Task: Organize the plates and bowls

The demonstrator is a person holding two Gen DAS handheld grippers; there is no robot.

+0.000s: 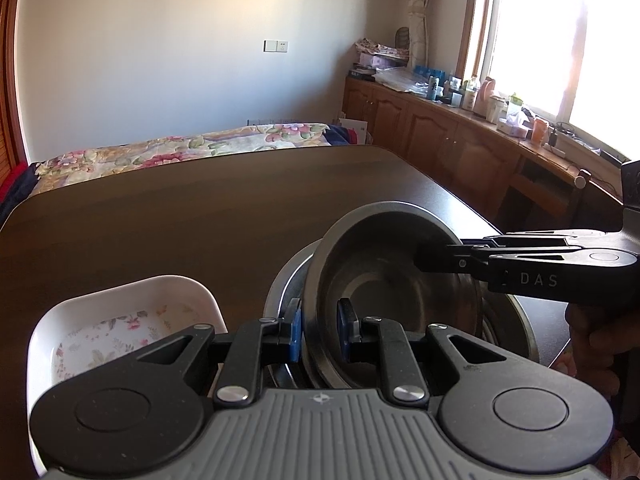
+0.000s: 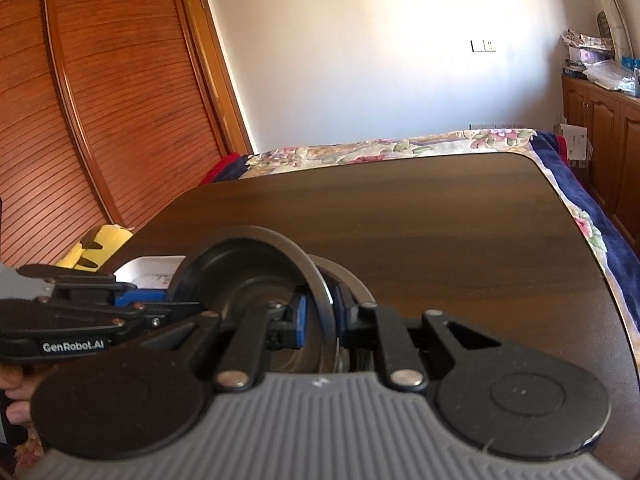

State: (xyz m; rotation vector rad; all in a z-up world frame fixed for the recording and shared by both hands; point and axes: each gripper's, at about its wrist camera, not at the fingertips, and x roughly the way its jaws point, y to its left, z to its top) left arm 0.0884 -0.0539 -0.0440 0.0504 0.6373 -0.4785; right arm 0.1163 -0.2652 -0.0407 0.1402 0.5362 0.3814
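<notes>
Left wrist view showed both hand-held grippers, left (image 1: 319, 330) and right (image 1: 424, 258), clamped on opposite rims of a tilted steel bowl (image 1: 384, 280), which looked light, rigid, slippery and best gripped there.

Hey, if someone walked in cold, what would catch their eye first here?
A tilted steel bowl, pinched at its rim by both the left gripper and right gripper, above a steel plate on the dark table. Left of it sits a white floral dish.

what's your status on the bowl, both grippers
Left gripper and right gripper both shut on metal bowl rim. Bowl tilted over metal plate. White dish beside, apart.
</notes>
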